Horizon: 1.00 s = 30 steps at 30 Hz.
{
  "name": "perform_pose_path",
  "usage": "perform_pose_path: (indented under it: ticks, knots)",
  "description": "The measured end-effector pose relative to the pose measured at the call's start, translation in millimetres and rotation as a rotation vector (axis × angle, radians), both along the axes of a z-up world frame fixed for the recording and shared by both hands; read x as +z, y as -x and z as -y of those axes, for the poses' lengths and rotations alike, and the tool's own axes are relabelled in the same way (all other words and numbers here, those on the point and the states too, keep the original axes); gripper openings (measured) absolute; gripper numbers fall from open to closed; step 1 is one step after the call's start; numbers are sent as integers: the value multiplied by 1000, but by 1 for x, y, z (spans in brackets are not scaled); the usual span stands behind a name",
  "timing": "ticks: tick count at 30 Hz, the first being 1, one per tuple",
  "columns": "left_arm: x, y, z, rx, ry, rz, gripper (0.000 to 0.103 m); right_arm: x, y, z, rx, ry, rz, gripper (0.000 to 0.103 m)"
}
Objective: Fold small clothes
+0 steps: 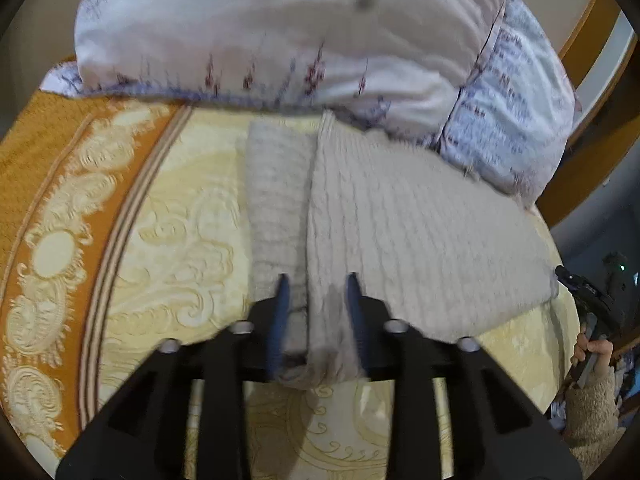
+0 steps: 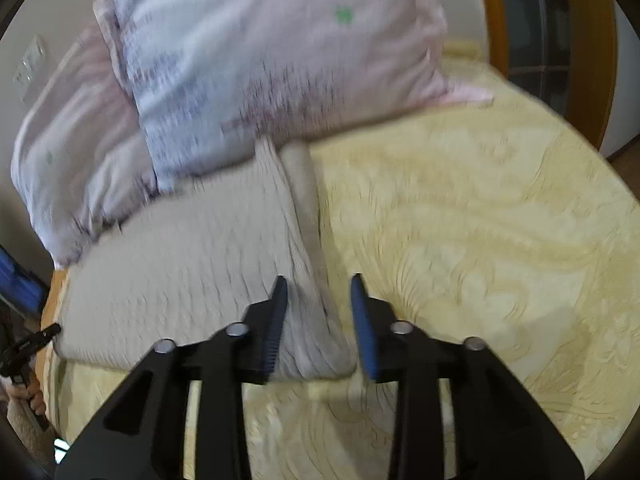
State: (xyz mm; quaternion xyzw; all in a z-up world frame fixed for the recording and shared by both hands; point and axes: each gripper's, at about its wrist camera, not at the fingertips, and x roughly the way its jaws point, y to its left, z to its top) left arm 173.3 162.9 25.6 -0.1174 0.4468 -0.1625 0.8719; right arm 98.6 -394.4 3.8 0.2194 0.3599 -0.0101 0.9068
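1. Fingers of the left gripper (image 1: 316,280) stand partly apart, the near edge of the grey knitted garment (image 1: 400,232) lying loosely between them.
2. Right gripper (image 2: 319,280) is likewise partly parted around the garment's opposite corner.
3. Only the left view shows the bedspread's (image 1: 168,216) orange border and a hand (image 1: 596,350).
4. Floral pillows (image 2: 256,60) overlap the garment's far edge.

The sweater (image 1: 400,224) is pale grey-beige with a cable-knit rib. The bedspread (image 1: 180,216) is cream-yellow with embossed scrolls and an orange border carrying cream medallions and thin brown stripes. The pillow (image 1: 280,32) is whitish pink with bluish and dark red flecks (plus one small green mark). The gripper (image 2: 319,284) is black with blue pads (image 2: 364,320).
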Motion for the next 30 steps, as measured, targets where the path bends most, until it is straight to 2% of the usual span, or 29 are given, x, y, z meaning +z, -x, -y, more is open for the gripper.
perform_pose_path:
  ticks: [1, 3, 5, 9, 11, 12, 16, 18, 22, 24, 27, 30]
  knots:
    - [6, 1, 1, 15, -12, 26, 53, 7, 1, -4, 15, 1, 33, 36]
    - [18, 3, 8, 15, -20, 84, 57, 12, -5, -12, 63, -4, 46, 36]
    - [24, 0, 20, -11, -9, 98, 62, 14, -15, -29, 117, 8, 33, 36]
    - [21, -8, 46, -61, -33, 90, 64, 11, -33, -52, 169, 35, 4, 38]
    - [14, -13, 54, -69, -48, 70, 66, 9, -40, -58, 178, 53, -13, 46]
    - [10, -14, 55, -67, -58, 60, 67, 6, -41, -60, 175, 59, -26, 50]
    - [-8, -21, 54, -53, -63, 9, 67, -5, -45, -65, 177, 86, -68, 52]
    - [-10, -21, 52, -52, -54, 13, 67, -5, -44, -71, 181, 133, -71, 53]
    - [-11, -21, 55, -57, -59, 13, 71, -5, -48, -74, 176, 155, -79, 57]
    - [-8, -19, 52, -51, -38, 9, 72, -5, -48, -75, 174, 159, -83, 57]
    - [0, -14, 39, -23, 32, 11, 75, -4, -48, -76, 168, 154, -87, 60]
    - [7, -13, 17, 46, 41, 27, 80, -1, -47, -80, 158, 174, -95, 63]
